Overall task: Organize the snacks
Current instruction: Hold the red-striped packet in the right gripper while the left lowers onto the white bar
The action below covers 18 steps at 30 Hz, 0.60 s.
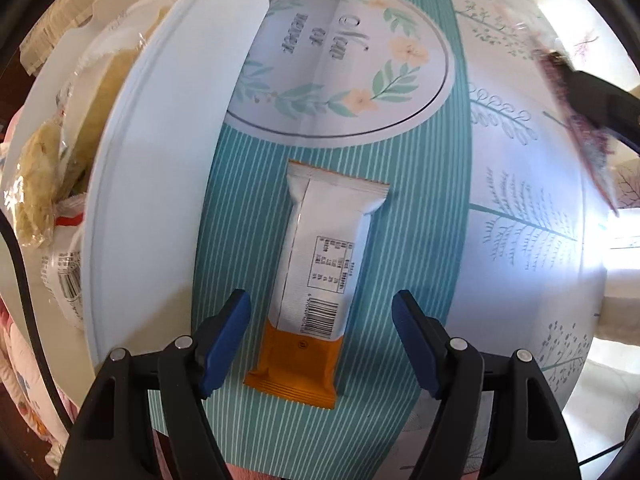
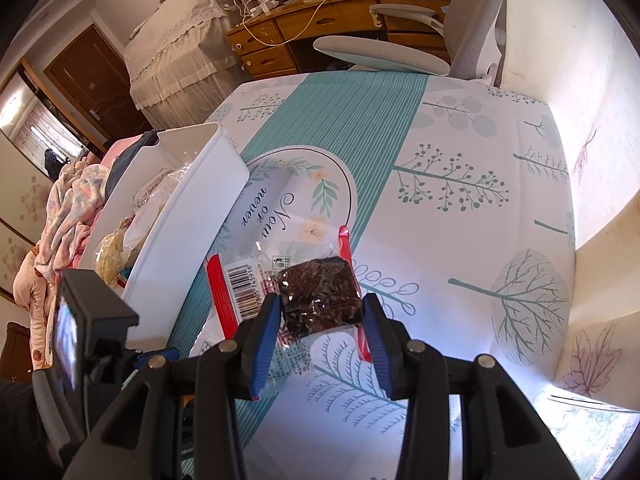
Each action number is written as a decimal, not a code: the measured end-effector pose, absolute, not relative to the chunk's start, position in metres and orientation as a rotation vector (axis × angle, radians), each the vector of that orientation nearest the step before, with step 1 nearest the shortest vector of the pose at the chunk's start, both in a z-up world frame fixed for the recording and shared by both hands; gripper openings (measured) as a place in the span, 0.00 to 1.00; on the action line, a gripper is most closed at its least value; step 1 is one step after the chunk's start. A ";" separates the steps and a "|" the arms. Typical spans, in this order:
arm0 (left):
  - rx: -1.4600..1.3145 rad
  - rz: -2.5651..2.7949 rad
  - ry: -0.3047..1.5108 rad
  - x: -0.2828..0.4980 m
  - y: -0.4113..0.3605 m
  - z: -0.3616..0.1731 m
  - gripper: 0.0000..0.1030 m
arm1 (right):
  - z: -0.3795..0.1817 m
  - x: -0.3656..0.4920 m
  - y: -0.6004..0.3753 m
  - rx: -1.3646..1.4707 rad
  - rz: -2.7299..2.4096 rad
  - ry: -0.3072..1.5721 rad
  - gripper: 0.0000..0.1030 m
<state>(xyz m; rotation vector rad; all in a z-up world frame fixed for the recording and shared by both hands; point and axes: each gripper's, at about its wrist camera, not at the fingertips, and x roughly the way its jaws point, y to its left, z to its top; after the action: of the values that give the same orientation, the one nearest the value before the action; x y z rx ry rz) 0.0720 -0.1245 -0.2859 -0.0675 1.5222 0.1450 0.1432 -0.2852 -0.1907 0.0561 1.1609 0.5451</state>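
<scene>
Both wrist views look down closely, sharing the tablecloth (image 1: 520,184) and bin (image 2: 188,240).

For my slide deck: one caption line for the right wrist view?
Right gripper shut on a clear-wrapped dark snack above the floral tablecloth, beside the white bin.

A white snack bar (image 1: 320,264) with orange ends is lying flat, back side up with barcode and nutrition panel showing, lengthwise on the teal striped band of the tablecloth, just beside the white storage bin (image 1: 160,184). Clear-wrapped pale snacks (image 1: 36,184) are being held inside that bin. A dark brown square snack (image 2: 320,296) in a clear wrapper with red edges and a barcode is being held up off the tablecloth, tilted, near the bin's front wall.
</scene>
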 end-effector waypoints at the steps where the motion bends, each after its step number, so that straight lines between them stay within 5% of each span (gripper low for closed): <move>1: -0.078 0.146 1.534 0.074 -0.123 -0.289 0.70 | -0.191 0.143 -0.286 0.058 0.544 1.161 0.41; 10: -0.149 0.140 1.595 0.089 -0.111 -0.303 0.68 | -0.188 0.143 -0.294 0.074 0.535 1.162 0.41; 15: -0.145 0.127 1.582 0.084 -0.114 -0.296 0.40 | -0.188 0.144 -0.294 0.077 0.532 1.173 0.41; 18: -0.136 0.125 1.589 0.089 -0.114 -0.295 0.38 | -0.187 0.143 -0.292 0.071 0.534 1.176 0.41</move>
<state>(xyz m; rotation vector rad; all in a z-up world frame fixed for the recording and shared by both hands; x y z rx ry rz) 0.0889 -0.1143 -0.2945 -0.1357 1.5889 0.1245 0.1434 -0.2923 -0.1865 0.0712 1.1763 0.5341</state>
